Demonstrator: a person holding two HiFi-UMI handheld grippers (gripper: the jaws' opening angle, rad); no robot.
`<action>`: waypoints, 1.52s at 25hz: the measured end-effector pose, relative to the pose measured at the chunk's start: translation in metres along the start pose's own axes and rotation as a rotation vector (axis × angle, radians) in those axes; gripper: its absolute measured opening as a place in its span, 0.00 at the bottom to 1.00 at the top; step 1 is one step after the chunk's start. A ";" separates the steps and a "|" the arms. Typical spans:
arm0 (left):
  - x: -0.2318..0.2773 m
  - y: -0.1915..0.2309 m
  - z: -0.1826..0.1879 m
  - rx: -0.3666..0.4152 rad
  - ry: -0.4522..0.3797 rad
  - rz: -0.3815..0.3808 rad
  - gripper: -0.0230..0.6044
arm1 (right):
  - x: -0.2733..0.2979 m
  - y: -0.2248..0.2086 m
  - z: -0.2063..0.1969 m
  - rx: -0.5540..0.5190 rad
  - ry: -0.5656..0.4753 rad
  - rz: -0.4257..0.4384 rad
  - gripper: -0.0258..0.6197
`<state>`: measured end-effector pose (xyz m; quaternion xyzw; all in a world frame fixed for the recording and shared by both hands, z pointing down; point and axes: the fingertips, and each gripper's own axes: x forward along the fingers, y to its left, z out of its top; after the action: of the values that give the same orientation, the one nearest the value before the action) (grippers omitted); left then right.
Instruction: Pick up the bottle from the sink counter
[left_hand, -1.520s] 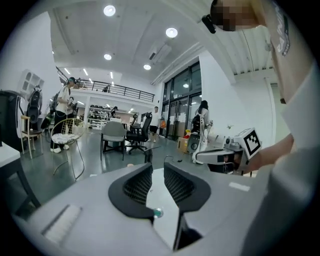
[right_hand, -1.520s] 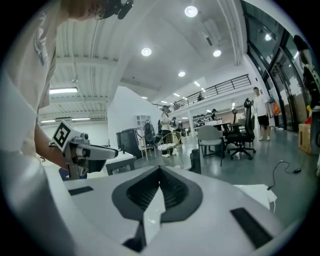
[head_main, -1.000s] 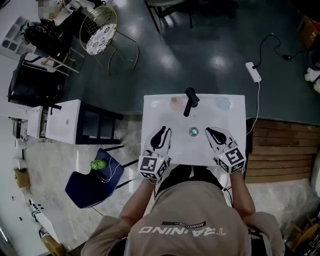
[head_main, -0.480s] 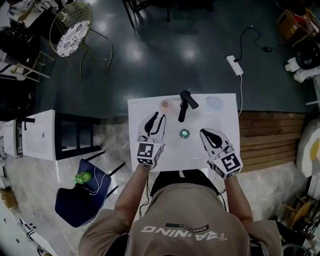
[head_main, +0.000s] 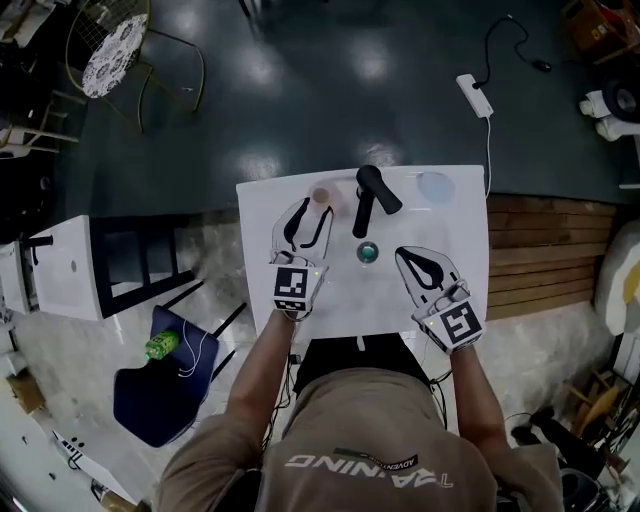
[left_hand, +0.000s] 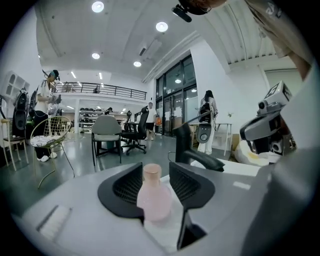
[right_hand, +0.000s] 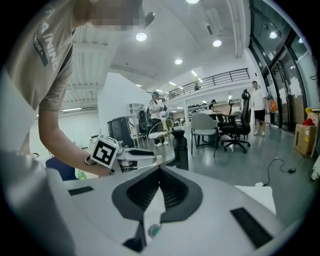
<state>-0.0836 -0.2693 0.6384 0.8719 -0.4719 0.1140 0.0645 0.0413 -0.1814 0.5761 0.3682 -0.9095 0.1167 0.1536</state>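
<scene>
Looking down from the head view: there's a white sink worktop (head_main: 345, 300) with a black tap (head_main: 370, 197) at the back and a drain (head_main: 367, 251) in the middle. The pink bottle (head_main: 322, 196) stands upright on the back edge, just left of the tap. There's also a pale blue round thing (head_main: 436, 186) in the far right corner, too blurry to say what it is.

The left hand-held gripper (head_main: 307, 218) is right at the bottle. In the left gripper view its jaws are clearly spread, one either side of the bottle (left_hand: 152, 195), with the cap sitting between the ribbed pads. I honestly can't tell if either pad is touching it, but it doesn't look squeezed.

The right hand-held gripper (head_main: 408, 258) is over the right side of the basin, near the drain. In the right gripper view its jaw tips are pressed together with nothing caught between them. You can just see the drain through the slit lower down.

Off to the left, on the floor, a blue chair (head_main: 150, 385) has a green bottle (head_main: 160, 346) lying on it.
</scene>
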 end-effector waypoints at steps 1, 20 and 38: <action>0.002 0.002 -0.003 -0.005 0.002 0.012 0.28 | 0.002 0.000 -0.002 -0.005 -0.008 0.008 0.05; 0.024 0.009 -0.015 0.027 -0.103 0.052 0.26 | 0.006 -0.005 -0.044 0.032 0.036 0.036 0.05; 0.022 0.008 -0.015 -0.007 -0.133 -0.011 0.24 | 0.015 0.008 -0.065 0.031 0.102 0.051 0.05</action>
<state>-0.0804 -0.2879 0.6583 0.8798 -0.4708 0.0538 0.0368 0.0379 -0.1647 0.6408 0.3407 -0.9077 0.1532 0.1912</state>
